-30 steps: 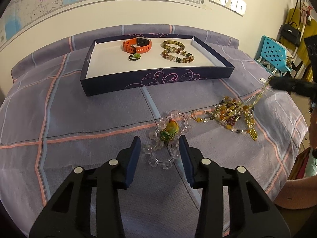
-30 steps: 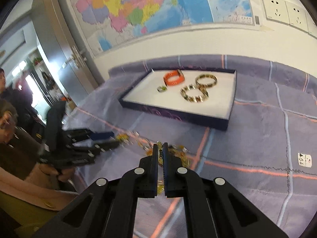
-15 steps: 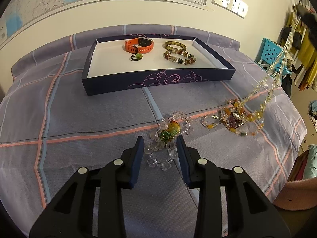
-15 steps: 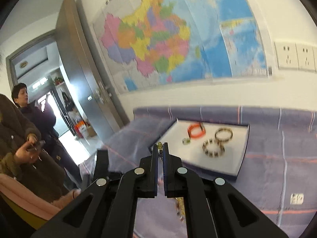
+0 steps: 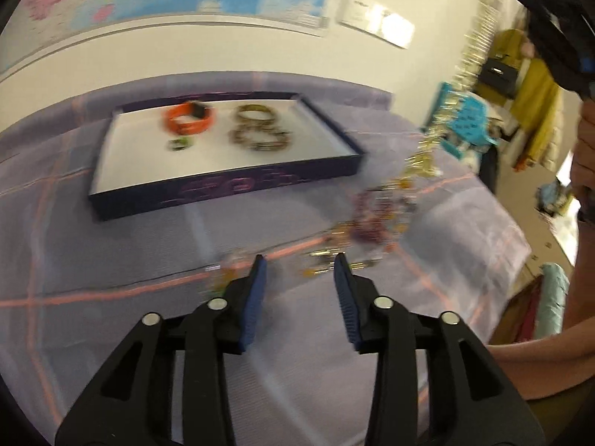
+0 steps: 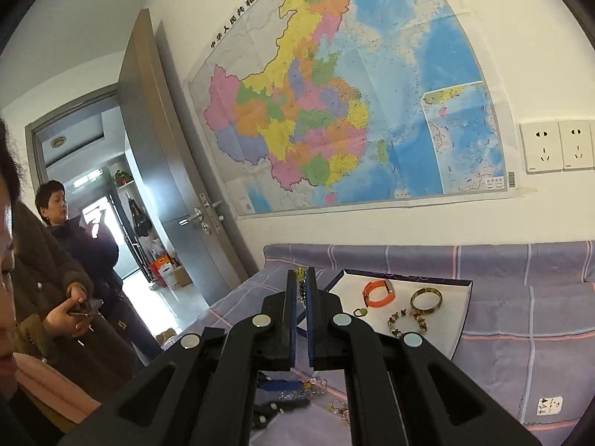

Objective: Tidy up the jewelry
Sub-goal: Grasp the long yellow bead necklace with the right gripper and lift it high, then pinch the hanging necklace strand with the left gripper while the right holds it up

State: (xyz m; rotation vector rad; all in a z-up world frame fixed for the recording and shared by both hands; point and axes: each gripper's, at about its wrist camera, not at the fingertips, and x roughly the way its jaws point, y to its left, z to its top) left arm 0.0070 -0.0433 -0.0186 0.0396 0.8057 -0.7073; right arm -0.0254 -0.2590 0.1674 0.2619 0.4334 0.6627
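My right gripper (image 6: 301, 278) is shut on a gold bead necklace (image 6: 300, 286) and holds it high above the bed; in the blurred left wrist view the necklace (image 5: 465, 74) hangs from the upper right down to a jewelry pile (image 5: 372, 219). My left gripper (image 5: 299, 260) is open and empty, low over the bedspread near that pile. A crystal bracelet (image 5: 230, 264) lies just left of its fingers. The dark blue tray (image 5: 223, 186) holds an orange watch band (image 5: 189, 120), a ring and two bracelets (image 5: 258, 126).
A purple checked bedspread (image 5: 93, 260) covers the bed. A map and wall sockets (image 6: 557, 145) are on the wall behind. Two people stand by the open door (image 6: 167, 186) at the left. A blue chair (image 5: 465, 122) and hanging bags stand at the right.
My right gripper has risen higher with the necklace, drawing it up off the pile. My left gripper has swung right toward the pile and its jaws have opened wider.
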